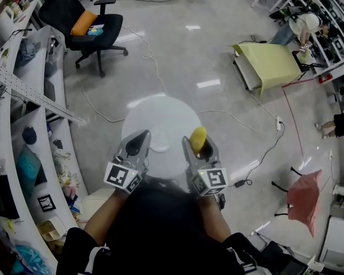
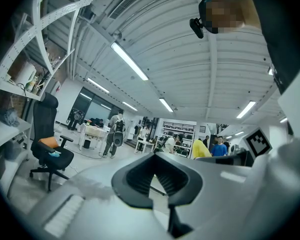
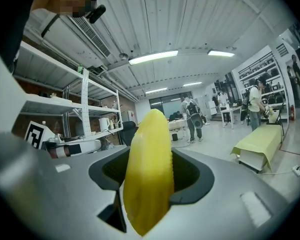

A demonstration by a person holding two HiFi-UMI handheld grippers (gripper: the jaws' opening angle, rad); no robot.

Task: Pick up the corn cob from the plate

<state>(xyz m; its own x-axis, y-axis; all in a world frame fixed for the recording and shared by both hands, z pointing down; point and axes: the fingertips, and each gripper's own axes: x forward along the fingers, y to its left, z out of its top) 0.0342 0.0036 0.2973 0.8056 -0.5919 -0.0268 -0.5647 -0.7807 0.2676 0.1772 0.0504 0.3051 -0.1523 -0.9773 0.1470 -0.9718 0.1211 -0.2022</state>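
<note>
Pick-up looks done: the right hand-held gripper (image 1: 199, 143) pinches the corn cob (image 3: 149, 174) above the tabletop's (image 1: 160, 112) right edge. The left hand-held gripper (image 1: 136, 144) is pressed together (empty). Next, a steady hold.

Left claw (image 1: 139, 141) closed, right claw (image 1: 199, 146) clamps the corn cob (image 1: 198, 135).

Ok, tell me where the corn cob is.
In the head view, the corn cob stands clamped in the right gripper, right of centre, over the right edge of the round table.
</note>
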